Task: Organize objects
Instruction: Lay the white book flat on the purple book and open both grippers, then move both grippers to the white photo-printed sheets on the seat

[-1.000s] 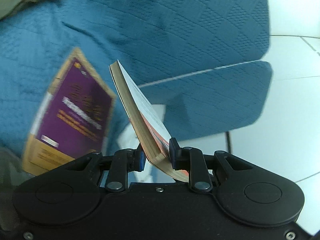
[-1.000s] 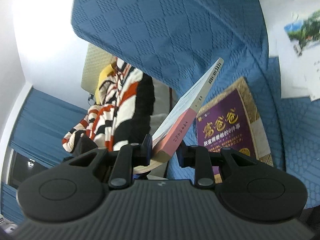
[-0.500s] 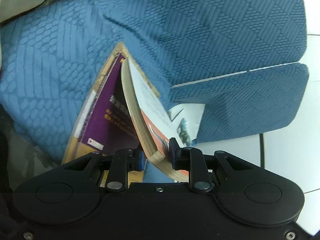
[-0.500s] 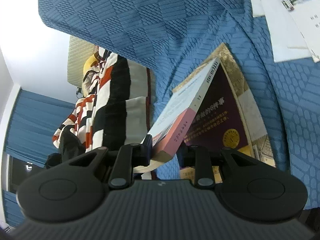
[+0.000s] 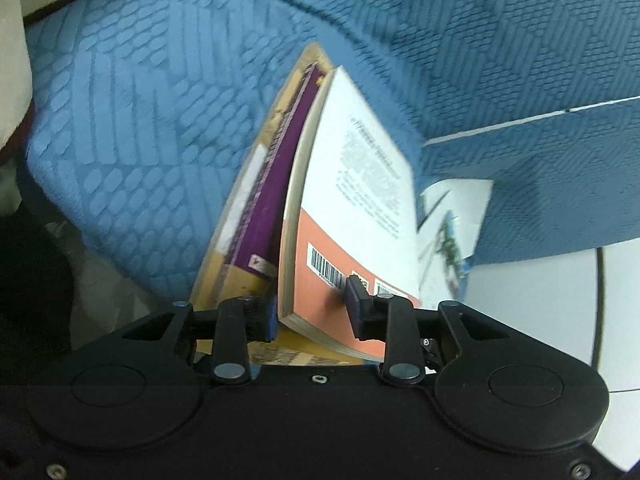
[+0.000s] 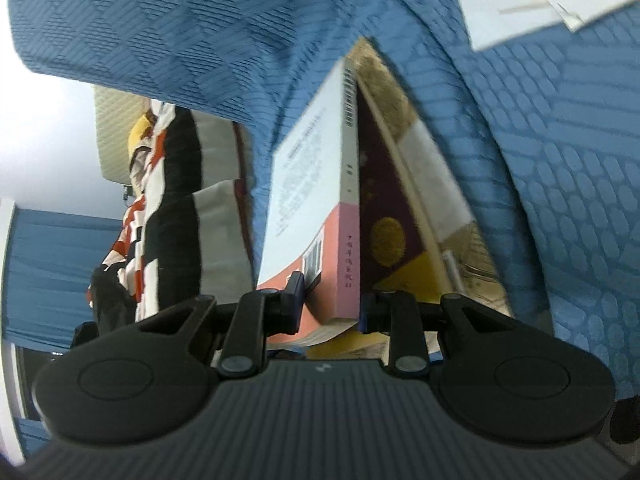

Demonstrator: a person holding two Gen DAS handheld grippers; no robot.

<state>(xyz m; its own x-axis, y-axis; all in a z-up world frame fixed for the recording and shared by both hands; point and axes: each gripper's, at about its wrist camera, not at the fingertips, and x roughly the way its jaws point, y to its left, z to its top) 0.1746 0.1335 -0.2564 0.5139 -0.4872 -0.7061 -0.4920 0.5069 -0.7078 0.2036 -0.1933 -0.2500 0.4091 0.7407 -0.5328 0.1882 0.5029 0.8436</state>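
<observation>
A white and orange paperback point(image 5: 352, 200) is held between the two claws just above a purple and gold book point(image 5: 276, 184) that lies flat on the blue quilted sofa cushion point(image 5: 132, 128). Its far end looks nearly down on the purple book while the near end is tilted up, so the stacking seems close to finished but not yet done. By my reading, what is left is to let the paperback settle flat on the purple book and then deal with the loose white papers point(image 6: 532, 4) lying beyond the purple book on the same cushion.

The left claw point(image 5: 312, 316) has the paperback's page edge between its jaws, which are opening; one pad point(image 5: 354, 292) appears to rest against the orange cover by the barcode, and the other point(image 5: 269, 316) seems to stand a little off, so I take the pinch as loosened. The right claw point(image 6: 332, 304) is pinching the paperback at its pink spine end, jaws held only as wide as the book is thick. A striped blanket point(image 6: 168, 216) lies off to the side of the purple book
</observation>
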